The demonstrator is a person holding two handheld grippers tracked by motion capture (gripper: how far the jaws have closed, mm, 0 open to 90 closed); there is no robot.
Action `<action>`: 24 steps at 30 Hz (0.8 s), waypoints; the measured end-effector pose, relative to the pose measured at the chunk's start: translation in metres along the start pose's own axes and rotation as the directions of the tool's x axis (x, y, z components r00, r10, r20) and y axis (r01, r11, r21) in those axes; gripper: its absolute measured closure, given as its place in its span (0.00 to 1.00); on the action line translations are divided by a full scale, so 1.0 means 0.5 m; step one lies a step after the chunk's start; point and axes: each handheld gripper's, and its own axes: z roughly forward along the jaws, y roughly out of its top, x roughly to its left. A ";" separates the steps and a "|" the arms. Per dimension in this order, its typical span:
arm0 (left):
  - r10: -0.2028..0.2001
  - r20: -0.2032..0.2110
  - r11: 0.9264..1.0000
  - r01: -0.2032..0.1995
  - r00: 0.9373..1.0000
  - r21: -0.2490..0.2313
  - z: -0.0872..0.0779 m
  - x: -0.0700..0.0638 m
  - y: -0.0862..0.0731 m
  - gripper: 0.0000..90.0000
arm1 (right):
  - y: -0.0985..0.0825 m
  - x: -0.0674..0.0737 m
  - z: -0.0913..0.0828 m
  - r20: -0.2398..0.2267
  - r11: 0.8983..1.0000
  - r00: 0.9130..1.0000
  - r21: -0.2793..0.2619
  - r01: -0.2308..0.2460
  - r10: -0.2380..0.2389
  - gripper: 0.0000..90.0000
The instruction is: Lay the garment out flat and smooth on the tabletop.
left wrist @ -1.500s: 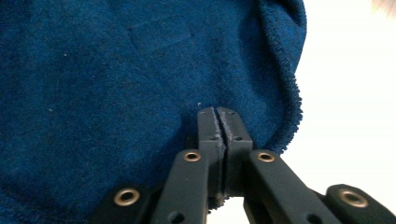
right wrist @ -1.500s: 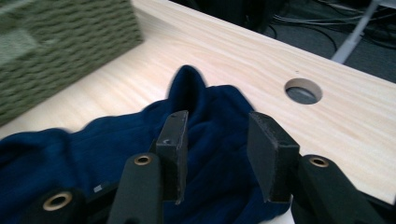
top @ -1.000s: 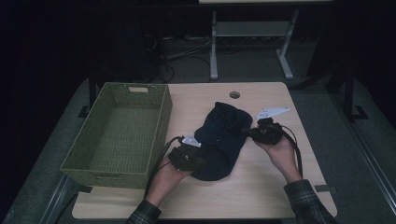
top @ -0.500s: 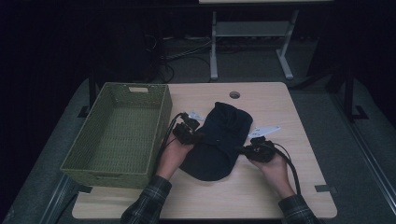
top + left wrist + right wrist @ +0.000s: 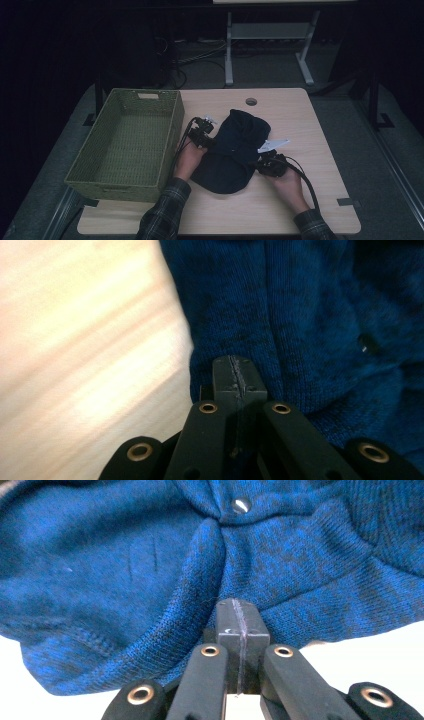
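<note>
In the high view, a dark blue knit garment (image 5: 232, 152) is seen beside a green basket (image 5: 125, 145). In the gripper views, the left gripper (image 5: 235, 371) and right gripper (image 5: 238, 614) are seen clamped tight on the garment's edges, and a metal snap (image 5: 241, 504) is revealed.

Two black grippers are carried, the left gripper (image 5: 206, 134) and the right gripper (image 5: 267, 164), each trailed by a black cable (image 5: 306, 184). Brass-ringed holes are seen in the black jaw links (image 5: 208, 408). A pale plate (image 5: 273, 145) is mounted on the right one. Plaid sleeves (image 5: 162, 215), apparently dark green, are worn.
</note>
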 end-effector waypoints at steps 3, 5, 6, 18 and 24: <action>-0.023 0.020 1.000 0.023 1.000 -0.004 -0.001 0.004 -0.004 1.00 | 0.000 -0.001 0.001 0.000 1.000 1.000 0.000 -0.001 0.001 1.00; -0.021 0.021 1.000 0.020 1.000 0.011 -0.003 0.001 -0.004 1.00 | -0.001 -0.001 0.000 0.009 1.000 1.000 0.004 0.006 -0.006 1.00; -0.010 0.024 0.999 0.009 1.000 0.031 -0.006 -0.003 -0.004 1.00 | -0.001 -0.001 -0.001 0.013 1.000 1.000 0.009 0.008 -0.008 1.00; 0.024 0.111 1.000 -0.025 0.994 0.007 -0.025 -0.044 -0.049 1.00 | -0.020 -0.020 -0.029 0.045 0.999 0.999 0.031 -0.008 0.007 1.00; 0.039 0.153 0.999 -0.037 0.987 -0.019 -0.031 -0.070 -0.072 1.00 | -0.038 -0.019 -0.050 0.046 0.999 0.999 0.045 -0.020 0.018 1.00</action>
